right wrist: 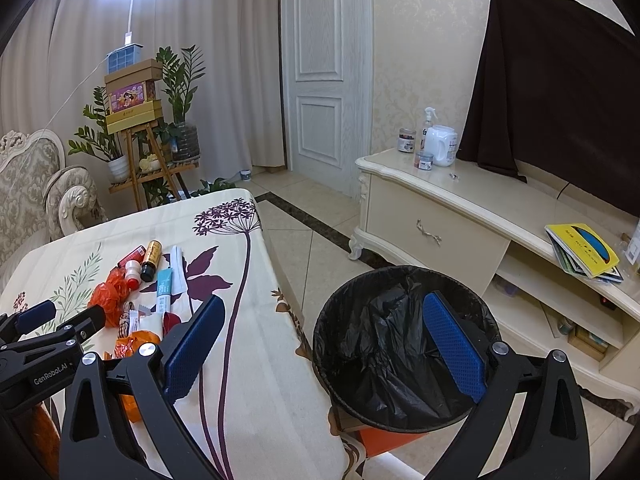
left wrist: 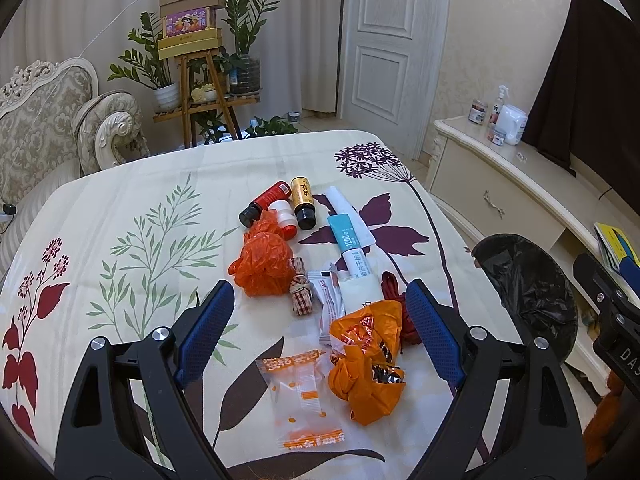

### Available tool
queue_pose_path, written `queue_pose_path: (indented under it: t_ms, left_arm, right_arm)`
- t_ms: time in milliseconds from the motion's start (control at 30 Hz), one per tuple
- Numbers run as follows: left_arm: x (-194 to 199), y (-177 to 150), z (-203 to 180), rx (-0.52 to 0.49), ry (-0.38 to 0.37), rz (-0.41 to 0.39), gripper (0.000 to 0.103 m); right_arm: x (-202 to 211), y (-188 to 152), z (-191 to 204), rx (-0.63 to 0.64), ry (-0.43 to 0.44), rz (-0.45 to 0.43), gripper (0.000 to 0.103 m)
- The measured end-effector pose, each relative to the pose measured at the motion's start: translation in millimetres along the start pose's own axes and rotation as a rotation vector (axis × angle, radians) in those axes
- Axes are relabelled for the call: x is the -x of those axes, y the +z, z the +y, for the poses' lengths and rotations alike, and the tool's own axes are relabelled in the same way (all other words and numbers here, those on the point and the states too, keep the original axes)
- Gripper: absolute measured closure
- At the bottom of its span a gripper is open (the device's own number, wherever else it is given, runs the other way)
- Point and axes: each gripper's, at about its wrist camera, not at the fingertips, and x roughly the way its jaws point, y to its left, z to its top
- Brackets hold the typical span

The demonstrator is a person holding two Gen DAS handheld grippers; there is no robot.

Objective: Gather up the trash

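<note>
Trash lies scattered on the flower-print tablecloth (left wrist: 120, 200): a crumpled orange bag (left wrist: 366, 364), a clear orange-printed wrapper (left wrist: 302, 396), a second orange bag (left wrist: 262, 260), small bottles (left wrist: 300, 200), a white-and-teal tube (left wrist: 348, 236) and white packets (left wrist: 330, 300). My left gripper (left wrist: 320, 320) hovers open over the near orange bag and the wrapper, with nothing between its fingers. In the right wrist view, my right gripper (right wrist: 326, 340) is open and empty, spanning the table's right edge and the black-lined bin (right wrist: 404, 344). The left gripper (right wrist: 60, 320) shows at that view's left edge.
The bin (left wrist: 532, 292) stands on the floor just right of the table. A cream TV cabinet (right wrist: 460, 208) with bottles and a dark-draped screen runs along the right wall. A sofa (left wrist: 48, 128), a plant stand with boxes (left wrist: 192, 40) and a white door (right wrist: 320, 72) lie beyond the table.
</note>
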Motion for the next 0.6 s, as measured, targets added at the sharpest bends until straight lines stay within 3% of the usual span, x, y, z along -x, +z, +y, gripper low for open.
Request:
queue_pose_path:
  t_ms: [600]
  left_arm:
    - [-0.9, 1.2, 3.6, 0.002, -0.015, 0.004, 0.017]
  right_arm:
    - [-4.0, -5.4, 2.4, 0.001, 0.004, 0.014, 0.006]
